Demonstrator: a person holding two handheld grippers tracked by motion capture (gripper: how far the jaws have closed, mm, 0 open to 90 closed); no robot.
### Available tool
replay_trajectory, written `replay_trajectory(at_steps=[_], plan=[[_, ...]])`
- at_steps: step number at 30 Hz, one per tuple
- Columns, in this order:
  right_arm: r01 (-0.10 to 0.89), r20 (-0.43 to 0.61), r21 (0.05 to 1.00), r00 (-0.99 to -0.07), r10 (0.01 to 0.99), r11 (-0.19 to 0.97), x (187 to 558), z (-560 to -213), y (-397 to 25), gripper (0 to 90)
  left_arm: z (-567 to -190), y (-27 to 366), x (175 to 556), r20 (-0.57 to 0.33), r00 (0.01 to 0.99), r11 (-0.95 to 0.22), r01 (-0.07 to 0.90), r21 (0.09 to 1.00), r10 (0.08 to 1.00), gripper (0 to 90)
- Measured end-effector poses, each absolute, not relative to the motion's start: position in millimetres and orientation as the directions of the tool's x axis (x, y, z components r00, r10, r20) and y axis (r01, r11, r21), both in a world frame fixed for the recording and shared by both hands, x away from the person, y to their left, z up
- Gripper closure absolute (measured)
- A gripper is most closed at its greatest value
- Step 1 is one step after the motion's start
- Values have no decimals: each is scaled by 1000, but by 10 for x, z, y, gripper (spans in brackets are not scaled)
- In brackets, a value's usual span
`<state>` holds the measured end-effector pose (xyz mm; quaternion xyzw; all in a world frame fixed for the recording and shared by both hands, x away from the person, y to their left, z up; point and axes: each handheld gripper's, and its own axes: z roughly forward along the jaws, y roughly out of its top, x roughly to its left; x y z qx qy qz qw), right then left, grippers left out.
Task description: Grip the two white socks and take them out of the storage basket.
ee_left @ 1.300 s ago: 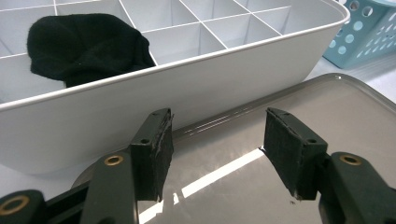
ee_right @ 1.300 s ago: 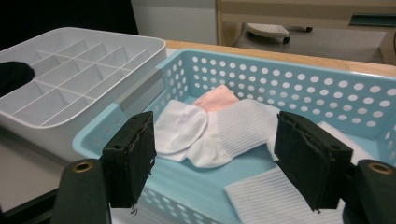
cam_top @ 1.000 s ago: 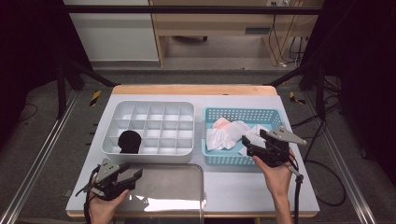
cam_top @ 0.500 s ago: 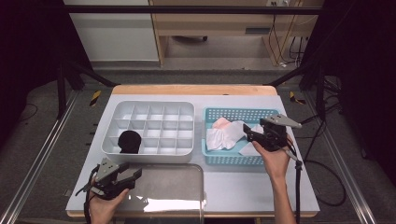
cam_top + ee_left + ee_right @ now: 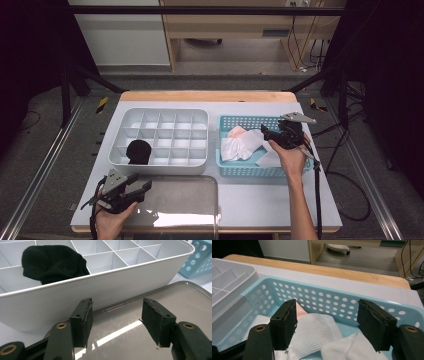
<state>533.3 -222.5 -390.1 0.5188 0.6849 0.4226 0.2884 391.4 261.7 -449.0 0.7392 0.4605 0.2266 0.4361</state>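
Right tool [image 5: 325, 325] agape, white socks [image 5: 317, 337] just below

Black sock [image 5: 138, 150] in white divider tray [image 5: 159, 166], near-left compartment; grey lid [image 5: 185, 200] just in front.

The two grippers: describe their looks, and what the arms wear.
The left gripper and right gripper each have two black jaws faced with rough dark pads, with brass-coloured rivets at the joints. In the high view each carries a grey three-cornered plate on top and trails a dark cable. The forearms are bare; no sleeves show.
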Motion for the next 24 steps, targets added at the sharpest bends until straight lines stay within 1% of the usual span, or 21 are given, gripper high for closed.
replay_trajectory(at_steps=[3, 8, 14, 24], plan=[[484, 47, 869, -283, 958, 101, 5398, -3948, -2252, 323, -4491, 2615, 3914, -65, 474, -197, 483, 853, 878, 409], [513, 18, 848, -278, 960, 133, 5486, -4040, -2280, 322, -4492, 2616, 3914, -65, 473, -198, 484, 853, 879, 412], [559, 7, 816, -266, 964, 148, 5578, -4138, -2314, 325, -4495, 2621, 3916, -63, 473, -199, 484, 852, 879, 414], [627, 9, 767, -225, 974, 137, 5693, -4279, -2408, 313, -4505, 2620, 3922, -62, 474, -203, 486, 850, 878, 424]])
